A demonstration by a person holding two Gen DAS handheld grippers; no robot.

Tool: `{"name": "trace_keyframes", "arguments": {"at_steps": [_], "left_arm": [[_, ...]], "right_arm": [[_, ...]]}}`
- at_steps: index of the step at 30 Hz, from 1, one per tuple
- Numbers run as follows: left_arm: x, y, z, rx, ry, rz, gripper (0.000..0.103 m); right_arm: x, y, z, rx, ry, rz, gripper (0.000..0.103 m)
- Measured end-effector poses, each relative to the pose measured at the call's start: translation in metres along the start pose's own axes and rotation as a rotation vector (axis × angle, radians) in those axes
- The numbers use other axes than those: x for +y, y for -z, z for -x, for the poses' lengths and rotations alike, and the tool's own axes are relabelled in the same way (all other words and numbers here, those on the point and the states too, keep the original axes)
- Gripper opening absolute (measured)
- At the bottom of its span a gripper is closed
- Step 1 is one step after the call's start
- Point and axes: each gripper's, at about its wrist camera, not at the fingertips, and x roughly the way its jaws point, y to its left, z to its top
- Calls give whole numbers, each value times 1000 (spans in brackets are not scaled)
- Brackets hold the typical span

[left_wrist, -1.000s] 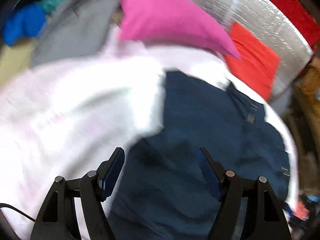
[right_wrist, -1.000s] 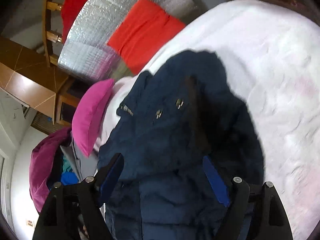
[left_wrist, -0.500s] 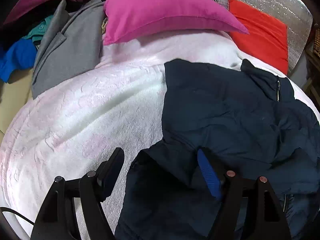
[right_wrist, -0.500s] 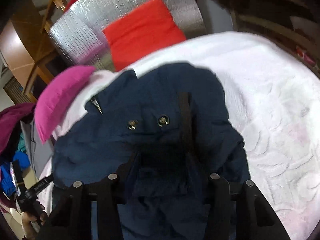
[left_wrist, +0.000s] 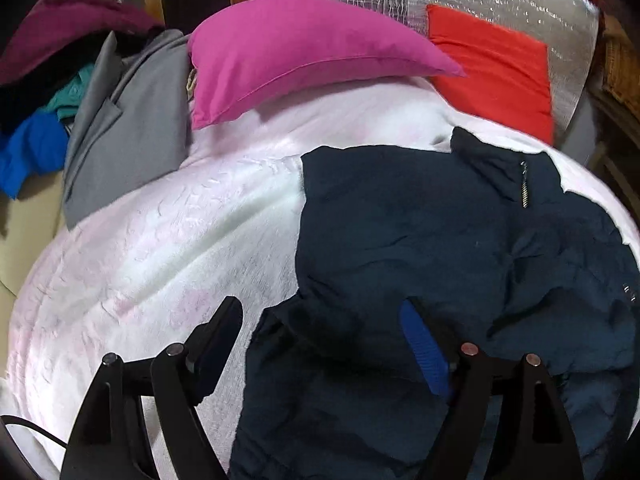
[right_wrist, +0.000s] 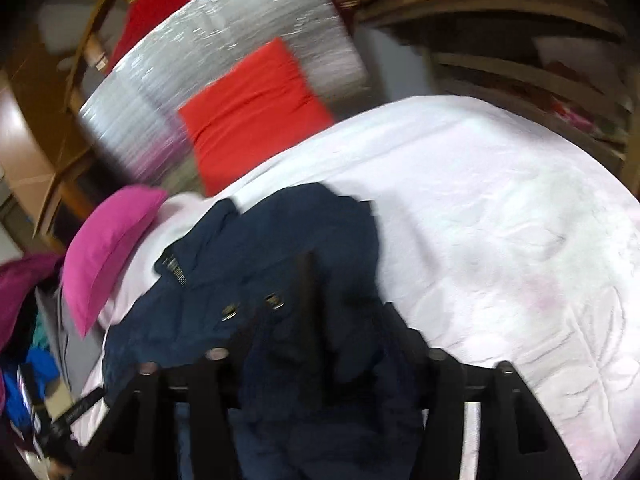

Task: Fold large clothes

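- One dark navy padded jacket lies rumpled on the white textured bedspread, its collar and zipper toward the cushions.
- Left gripper stands wide open, low over the jacket's near left edge; its left finger is above bare bedspread and its blue-padded right finger is over the navy fabric, with a fold of cloth between the two. Whether the pads touch the cloth cannot be told.
- Right gripper sits at the jacket's near right part; navy fabric bunches up between its black fingers, which stand narrower, but the view is blurred and a real grip cannot be told.
- Two metal snaps show on the jacket just ahead of the right gripper.
- Magenta pillow and orange-red square cushion rest at the far end of the bedspread, the cushion against a silver foil-covered board.
- Grey garment lies with other clothes in a heap at the far left, well apart from the jacket.
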Motion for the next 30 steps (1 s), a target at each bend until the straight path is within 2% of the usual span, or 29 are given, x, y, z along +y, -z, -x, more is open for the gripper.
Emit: {"name": "trace_keyframes", "arguments": {"at_steps": [2,4,7,9,11,14,16,18,19,20,22,24,27,30], "left_arm": [[0,4,-13,39,-47,-8,82],[0,9,-25,81,-52,-21,83],[1,10,-27,80,-62,-15,85],[1,10,-24,82,-61,-16,85],[1,8,-18,74,-62,-16,85],[-3,3,-2,18,-30,-21,85],[-9,1,10,-26,2,-27,85],[-20,3,21,-62,49,-56,85],[-24,3,21,-65,59,-70,85],[-31,6,21,-63,68,-95,85],[-45,12,17,-46,62,-139,85],[-57,19,9,-24,41,-175,85],[-63,24,3,-8,22,-184,85],[-60,24,-4,12,6,-160,94]], "right_arm": [[-11,-2,-6,19,-3,-45,69],[-17,0,-18,58,-6,-60,69],[-13,8,-41,146,19,-16,69],[-9,13,-49,169,55,14,69],[-4,12,-46,155,82,30,68],[13,6,-19,41,105,96,67],[29,5,6,-62,54,153,67],[44,8,22,-112,-19,200,67],[51,12,24,-108,-55,218,67],[62,17,22,-79,-108,244,67],[80,30,5,11,-154,277,67],[89,43,-12,77,-137,298,67],[96,57,-47,183,-43,320,68],[90,58,-50,184,-67,284,75]]}}
